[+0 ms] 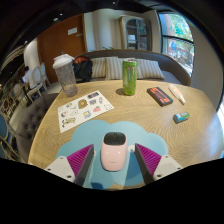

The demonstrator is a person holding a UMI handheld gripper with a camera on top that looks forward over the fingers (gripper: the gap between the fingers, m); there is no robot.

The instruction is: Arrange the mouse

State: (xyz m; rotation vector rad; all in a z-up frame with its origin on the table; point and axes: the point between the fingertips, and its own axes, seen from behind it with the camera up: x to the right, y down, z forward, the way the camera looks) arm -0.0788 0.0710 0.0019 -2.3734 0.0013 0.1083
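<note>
A white mouse [115, 153] with a dark scroll wheel sits between my fingers, over a light blue mouse mat [140, 131] on the round wooden table [150, 112]. My gripper [116, 158] is shut on the mouse: the fingertips of the left finger [88, 157] and the right finger [145, 157] press on its two sides. I cannot tell whether the mouse rests on the mat or is lifted just off it.
Beyond the mat stand a green tumbler [129, 76] and a clear plastic cup [65, 74]. A printed sheet [82, 108] lies at the left; a dark case [159, 96], a white pen [177, 94] and a small blue object [181, 117] lie at the right. A sofa [140, 66] stands behind the table.
</note>
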